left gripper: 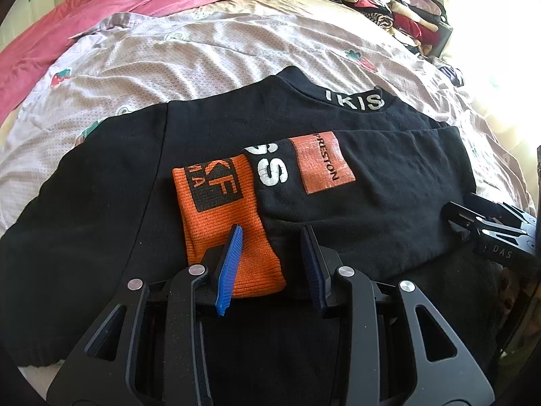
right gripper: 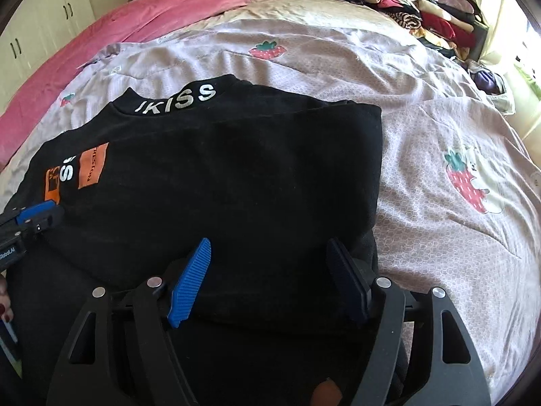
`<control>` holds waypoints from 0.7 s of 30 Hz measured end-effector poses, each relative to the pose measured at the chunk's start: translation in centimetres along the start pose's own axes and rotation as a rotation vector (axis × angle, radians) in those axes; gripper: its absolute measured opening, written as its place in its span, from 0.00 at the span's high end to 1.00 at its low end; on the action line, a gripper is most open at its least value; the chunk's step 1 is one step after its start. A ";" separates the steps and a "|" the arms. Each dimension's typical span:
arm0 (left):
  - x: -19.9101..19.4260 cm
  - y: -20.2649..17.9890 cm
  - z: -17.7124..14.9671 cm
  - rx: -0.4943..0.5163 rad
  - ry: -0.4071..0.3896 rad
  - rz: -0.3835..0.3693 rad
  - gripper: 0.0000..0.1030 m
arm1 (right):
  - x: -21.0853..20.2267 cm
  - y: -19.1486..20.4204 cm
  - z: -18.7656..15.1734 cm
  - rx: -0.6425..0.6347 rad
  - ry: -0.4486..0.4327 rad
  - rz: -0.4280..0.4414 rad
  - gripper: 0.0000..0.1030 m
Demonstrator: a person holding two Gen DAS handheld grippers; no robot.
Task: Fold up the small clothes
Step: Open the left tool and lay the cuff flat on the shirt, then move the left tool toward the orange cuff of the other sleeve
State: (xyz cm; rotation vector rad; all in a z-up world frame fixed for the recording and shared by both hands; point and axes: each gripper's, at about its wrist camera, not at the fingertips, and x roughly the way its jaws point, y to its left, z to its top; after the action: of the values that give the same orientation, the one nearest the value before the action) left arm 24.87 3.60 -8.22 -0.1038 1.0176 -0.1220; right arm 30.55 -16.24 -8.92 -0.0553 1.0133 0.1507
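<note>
Midway through folding, we hold both the left gripper (left gripper: pixel 270 264) and right gripper (right gripper: pixel 270 280) apart over the black sweatshirt (right gripper: pixel 236 169), its near-edge hem awaiting pinching.

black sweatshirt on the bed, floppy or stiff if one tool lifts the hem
Probably floppy: the black sweatshirt lies limp, its sleeve folded across the body. Likely drapes and unfolds if lifted by one edge. Its thick-looking knit and ribbed orange cuff should grip, not slip.
</note>
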 end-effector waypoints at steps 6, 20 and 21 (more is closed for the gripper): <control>-0.1 -0.2 0.0 0.003 -0.003 0.013 0.72 | 0.1 0.4 -0.2 -0.014 -0.007 -0.021 0.31; -1.4 -1.5 -0.3 0.012 -0.032 0.023 0.53 | -2.9 0.8 0.4 0.018 -0.074 0.075 0.22; -1.7 -1.5 -0.4 0.013 -0.031 0.018 0.50 | -3.2 0.7 0.4 0.023 -0.082 0.084 0.22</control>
State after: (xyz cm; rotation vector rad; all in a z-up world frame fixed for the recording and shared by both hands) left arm 23.59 2.33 -6.79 -0.0843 0.9866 -0.1099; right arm 29.07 -15.79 -5.98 0.0144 0.9359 0.2159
